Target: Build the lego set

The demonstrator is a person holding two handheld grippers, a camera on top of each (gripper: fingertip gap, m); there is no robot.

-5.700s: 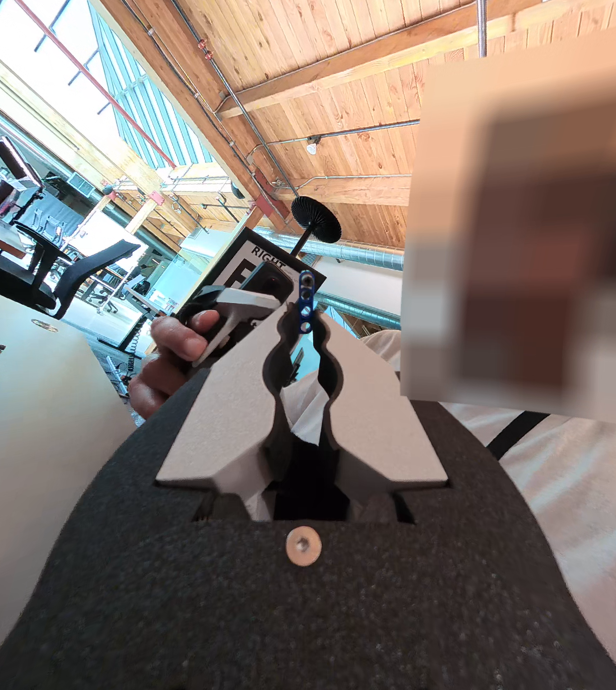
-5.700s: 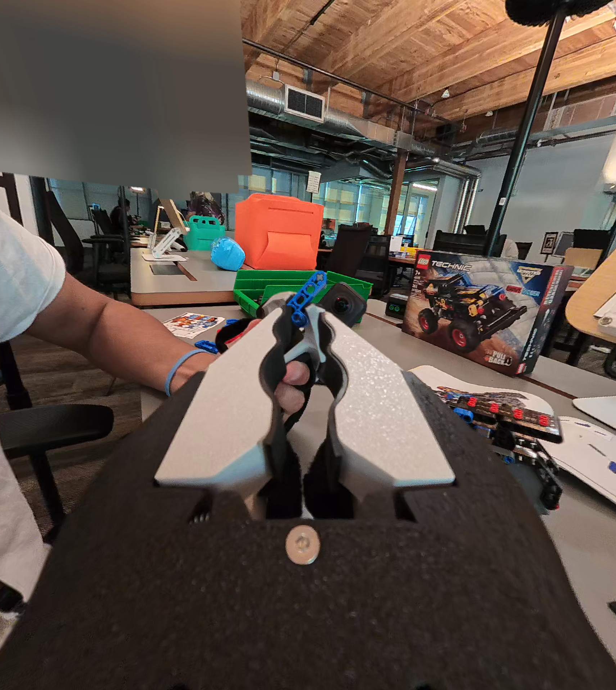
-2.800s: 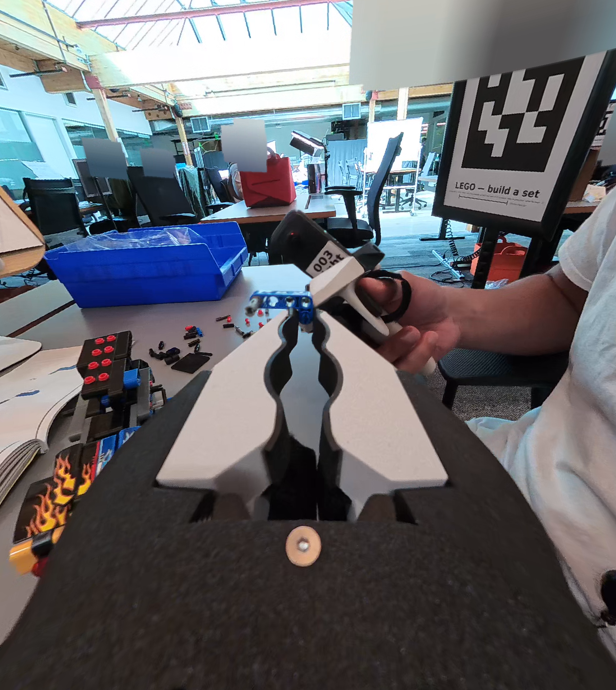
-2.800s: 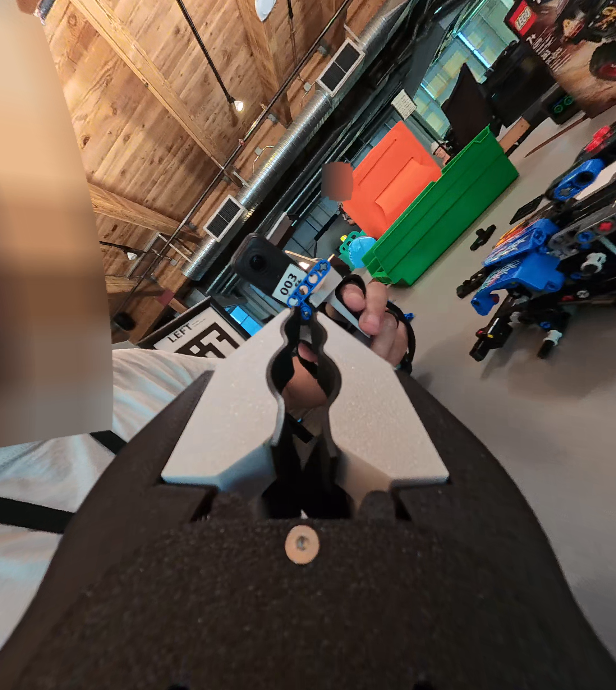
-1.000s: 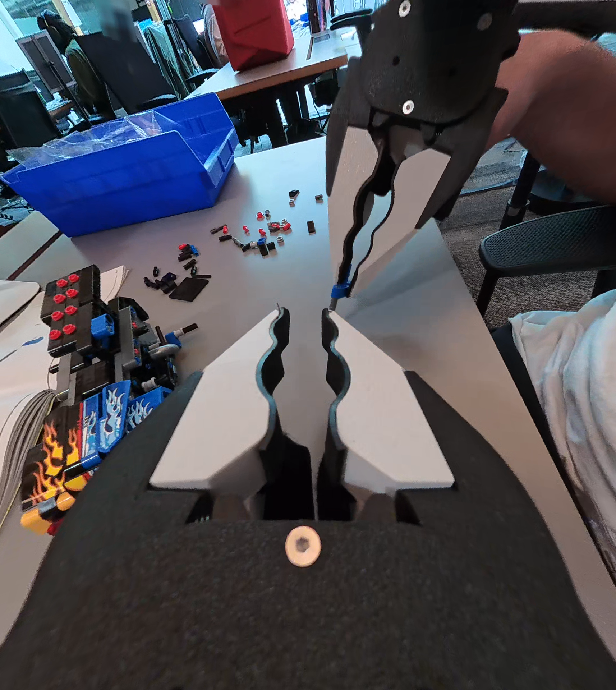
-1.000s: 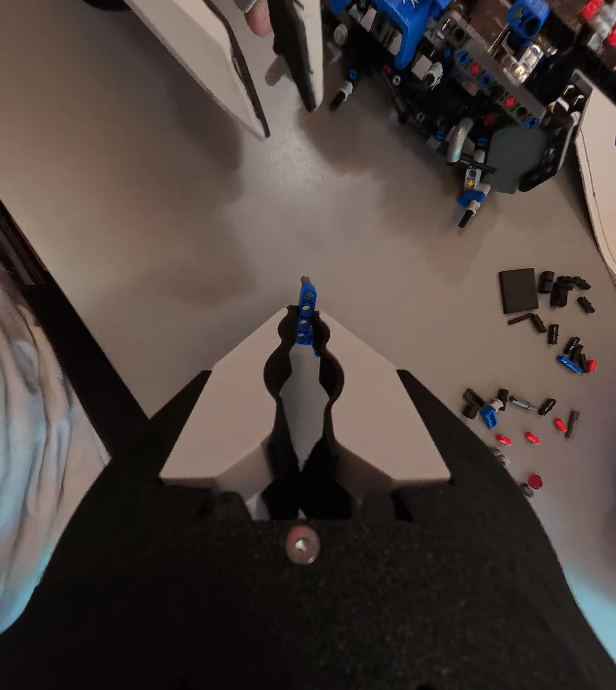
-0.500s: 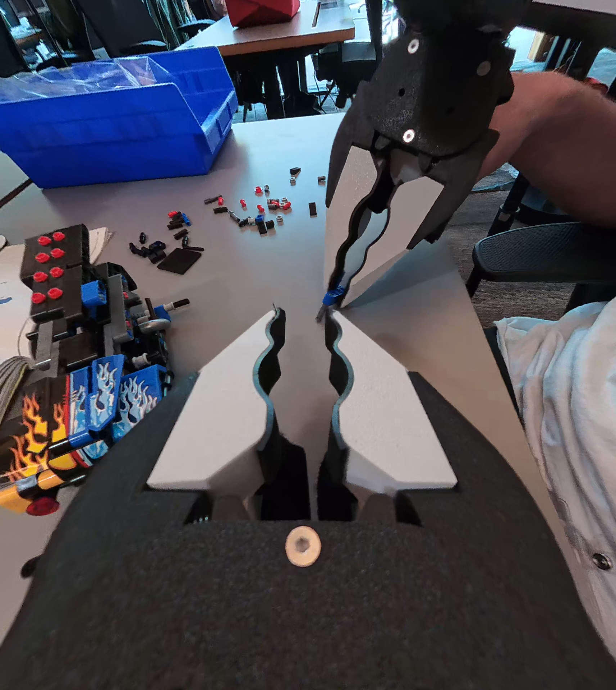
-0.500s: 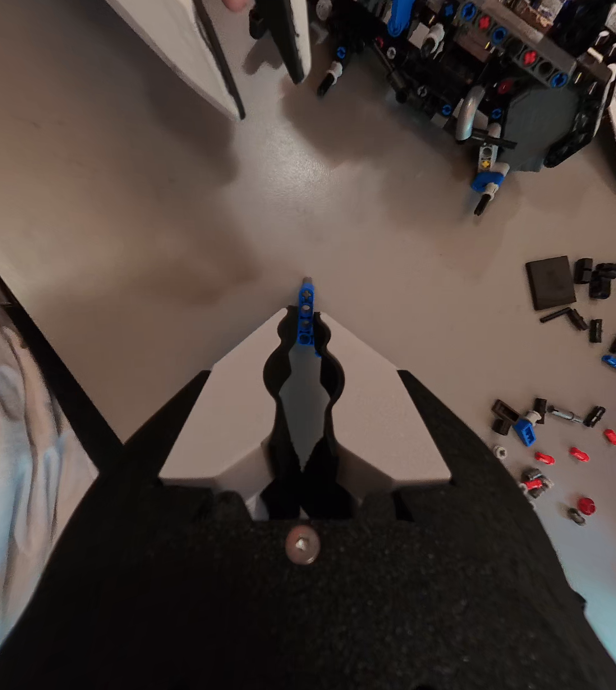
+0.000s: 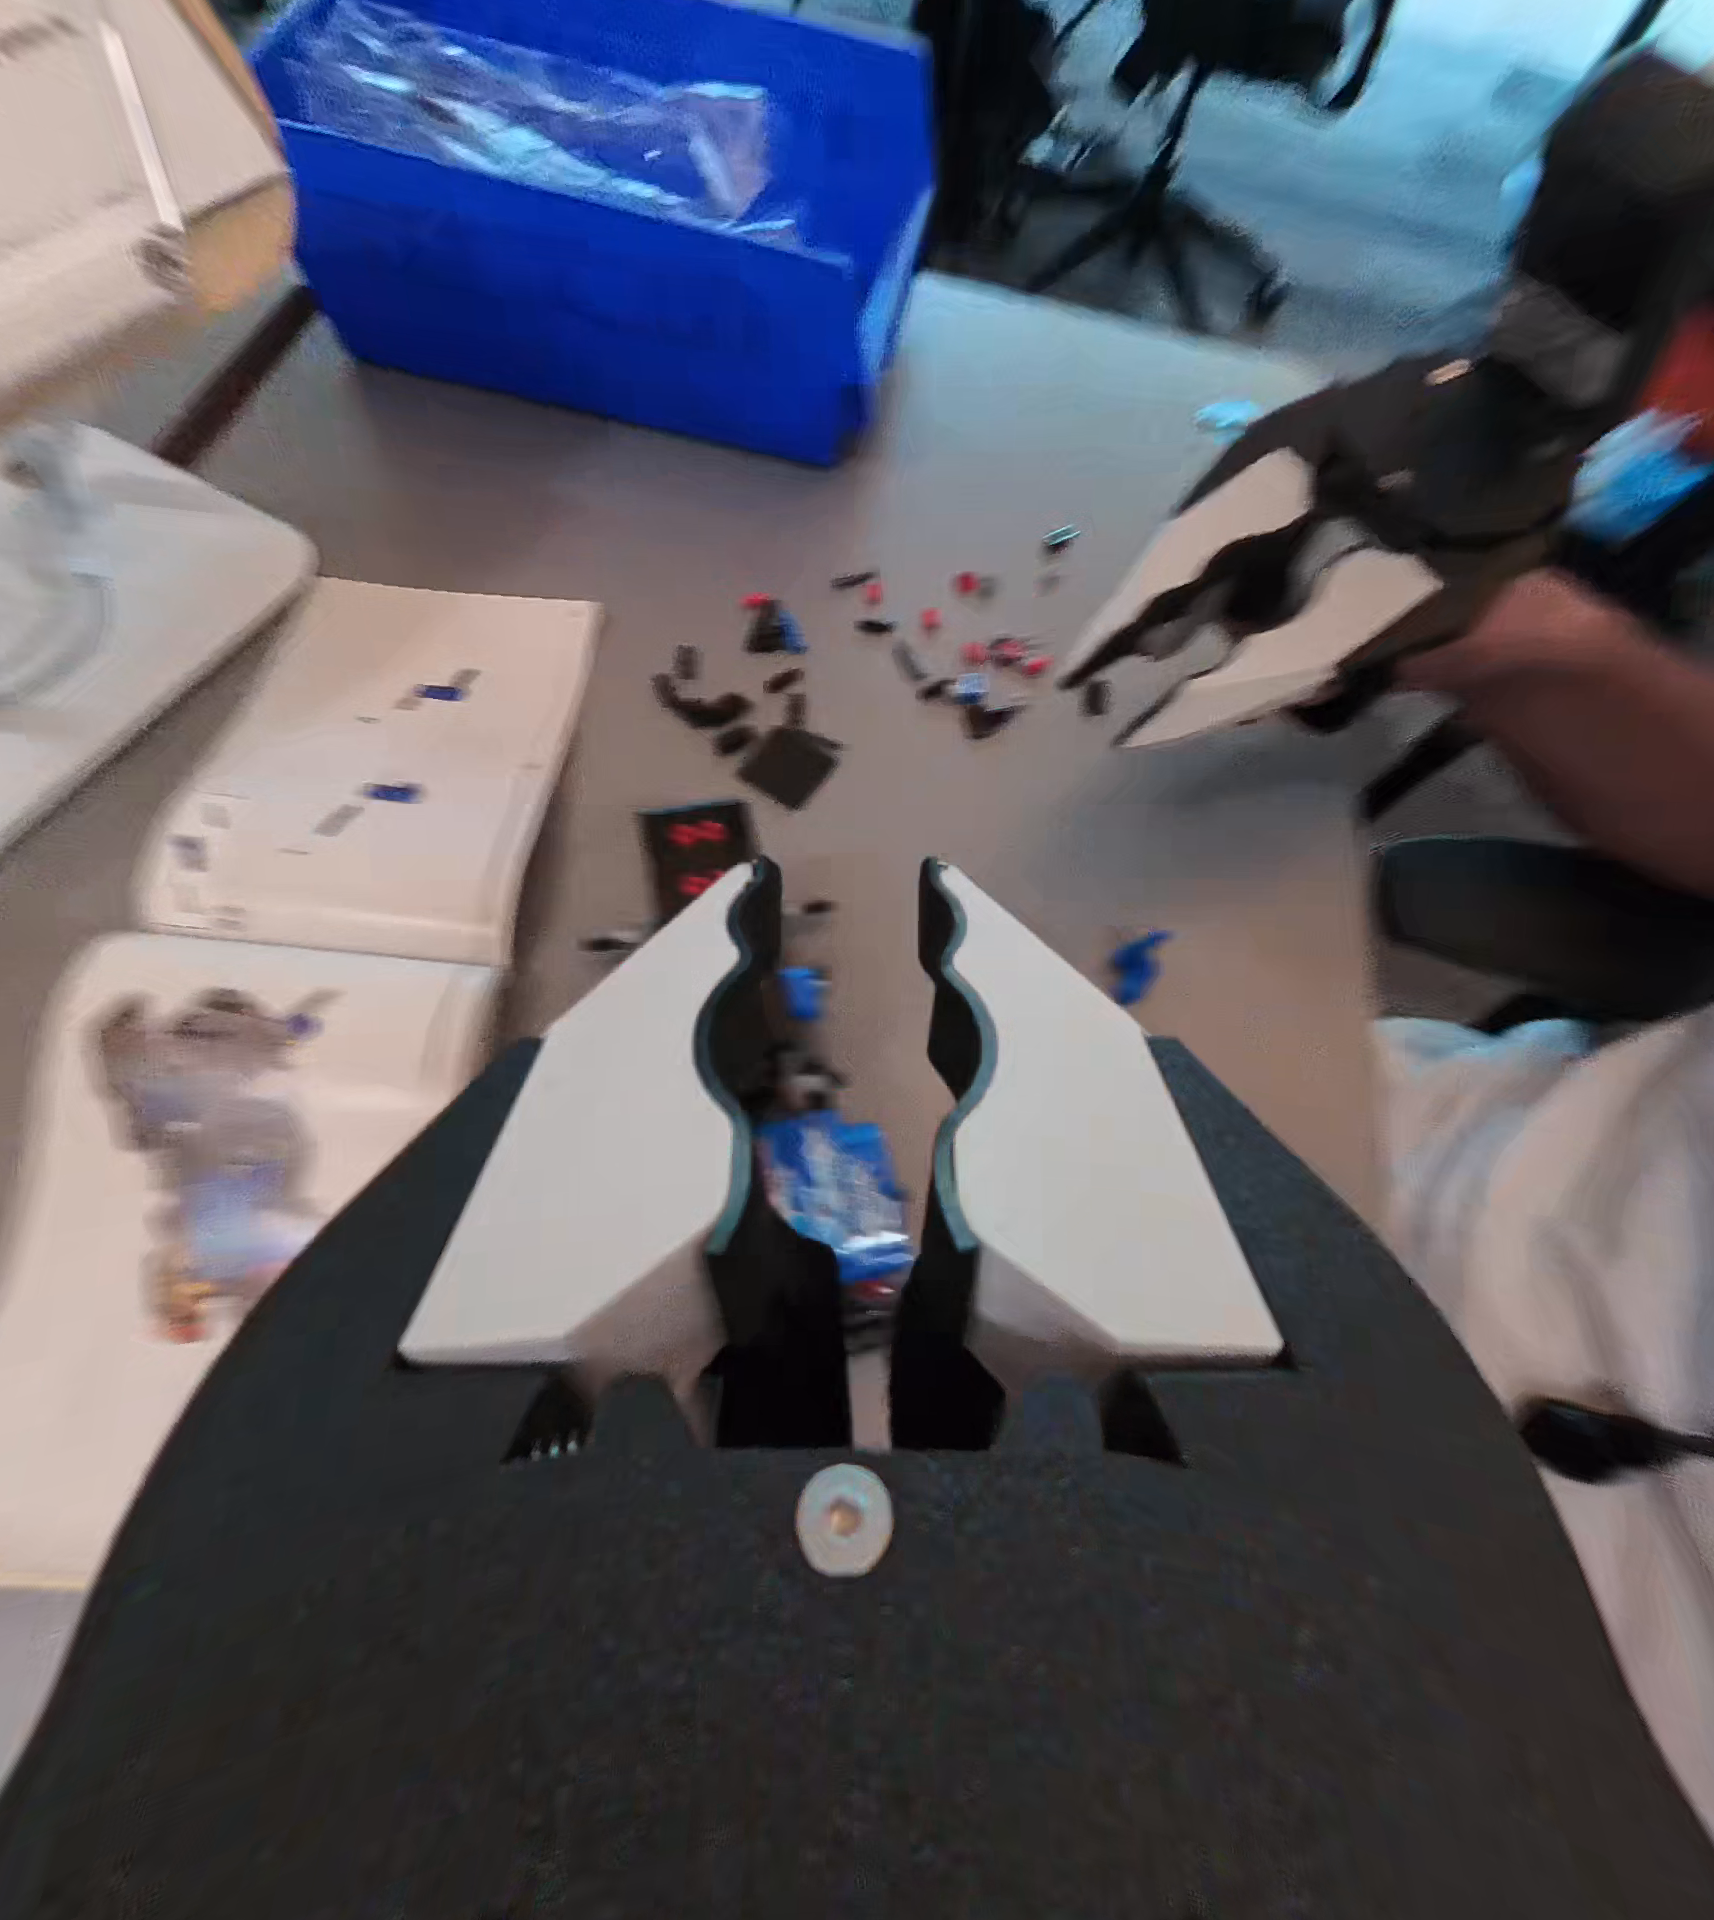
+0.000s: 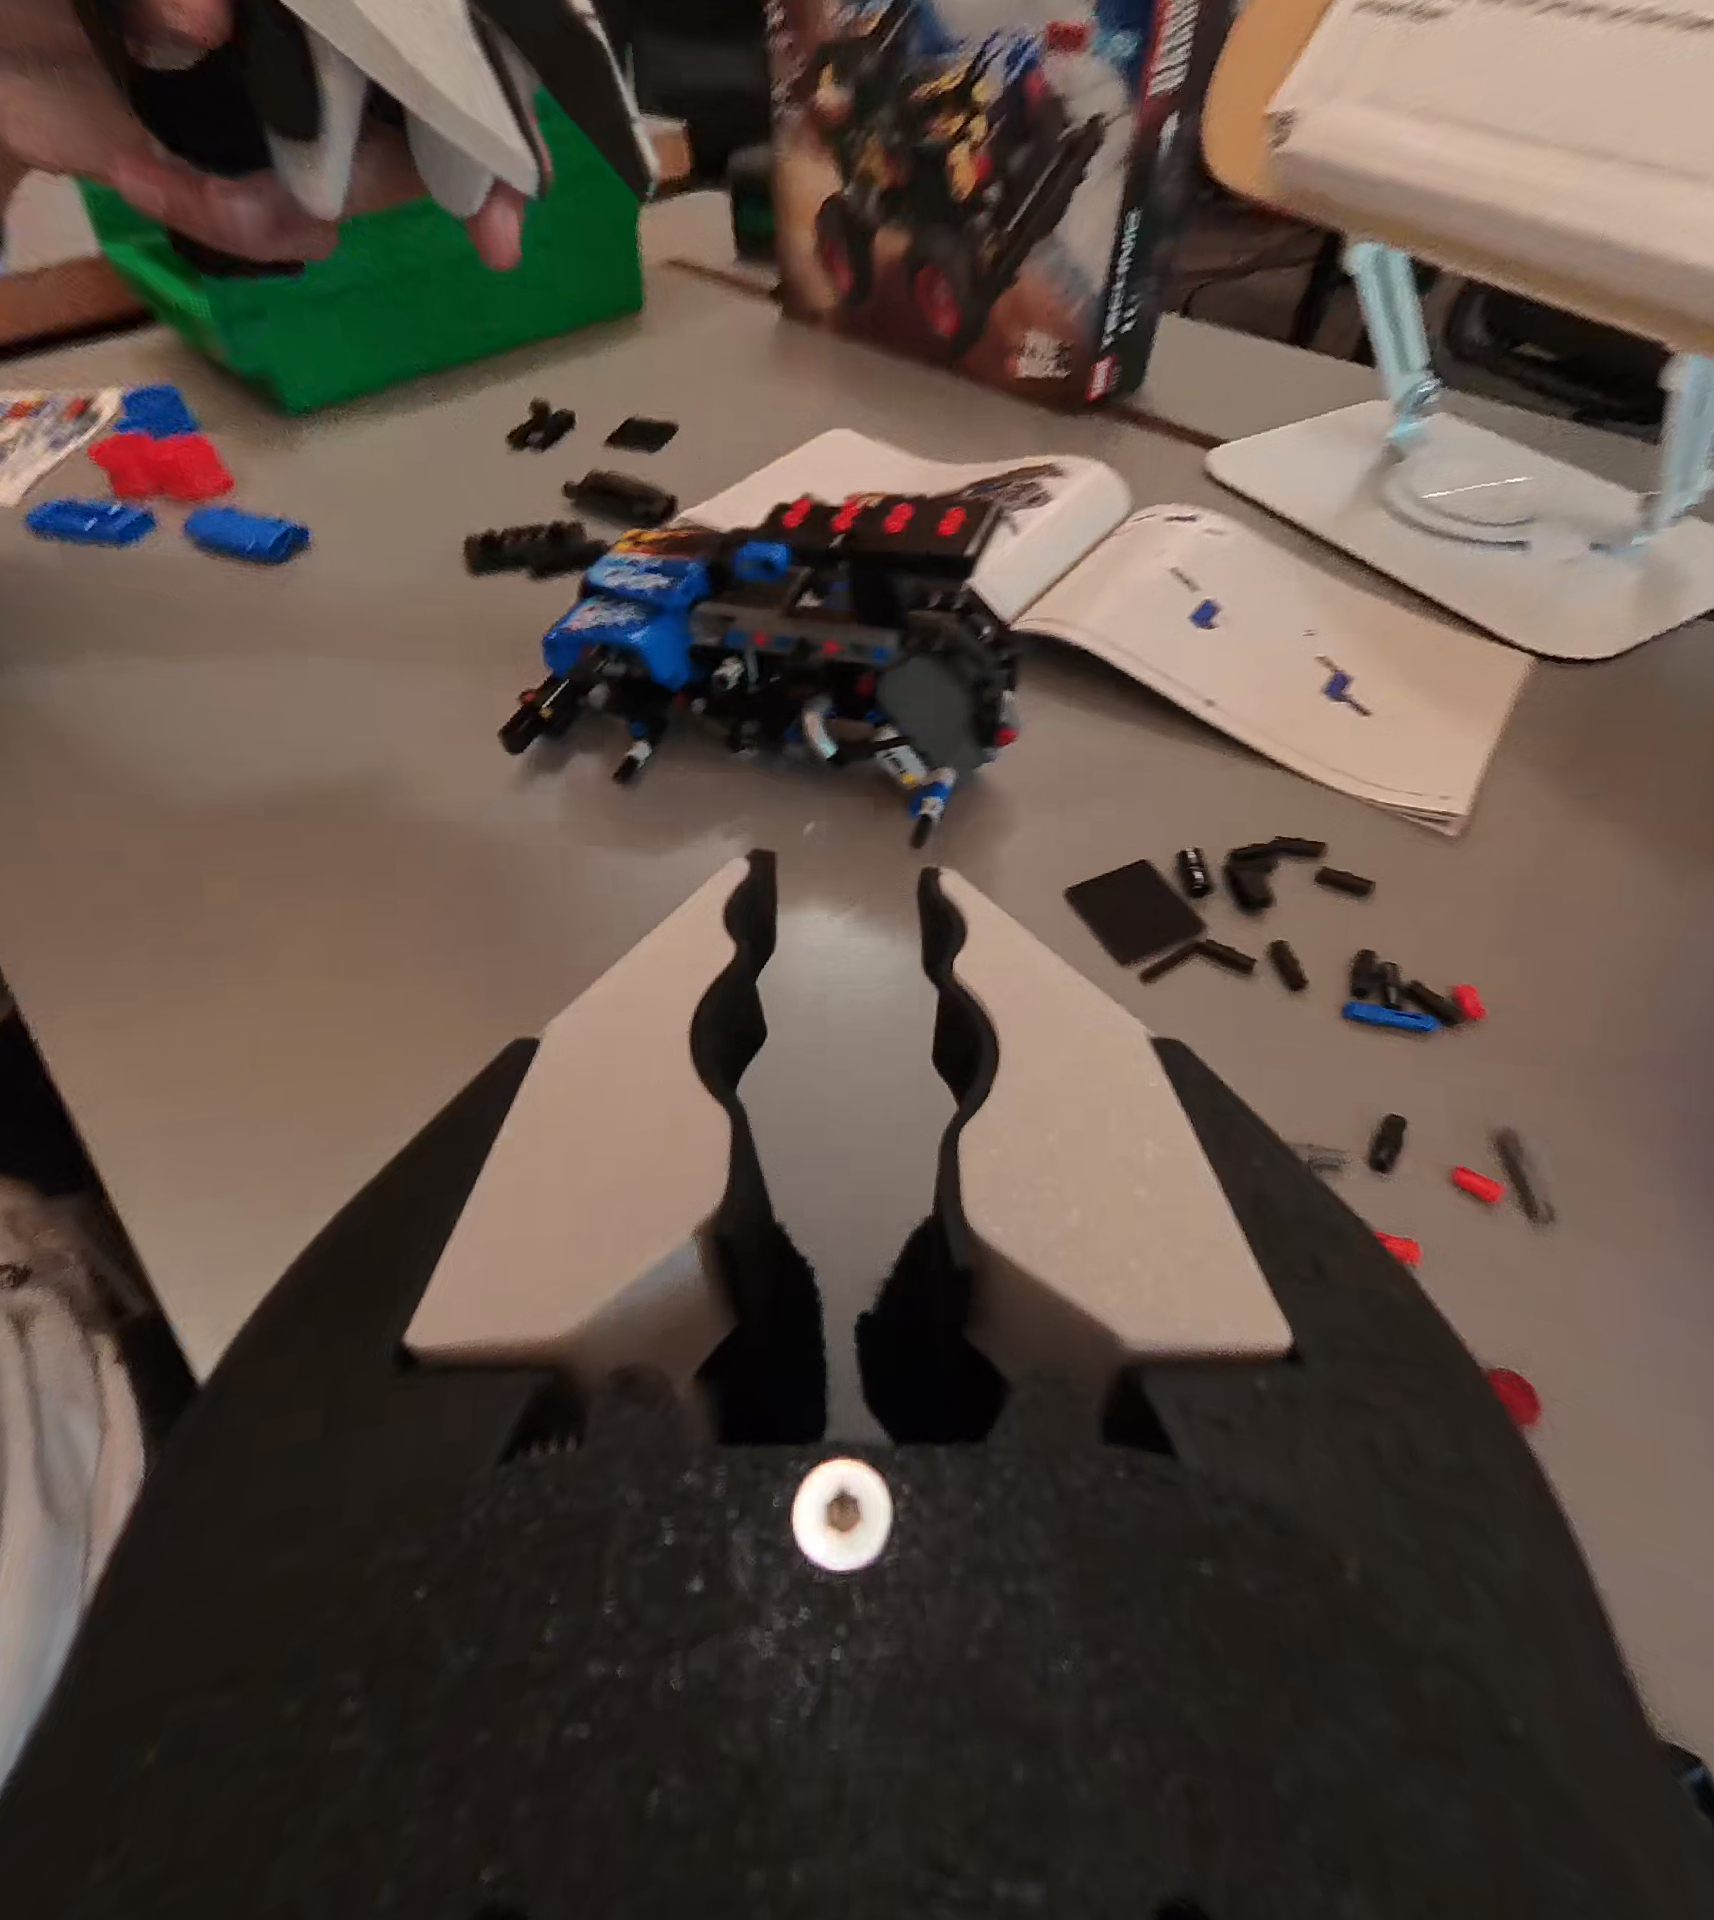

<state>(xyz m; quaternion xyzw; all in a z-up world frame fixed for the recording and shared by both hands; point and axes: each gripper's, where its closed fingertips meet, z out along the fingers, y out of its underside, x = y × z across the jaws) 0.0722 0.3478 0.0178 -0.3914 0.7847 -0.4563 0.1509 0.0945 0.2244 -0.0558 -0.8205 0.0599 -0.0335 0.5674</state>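
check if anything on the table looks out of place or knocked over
The half-built truck lies tipped on its side, no wheels on it, against the open instruction booklet. Loose pins are scattered, not spilled. Nothing looks broken.

left wrist cam up close over the lego truck [image 9: 827,1184], looking down toward the blue bin [image 9: 604,260], right wrist cam further back, low across the table [image 10: 209,790], both catch the truck and open booklet [image 10: 1237,644]
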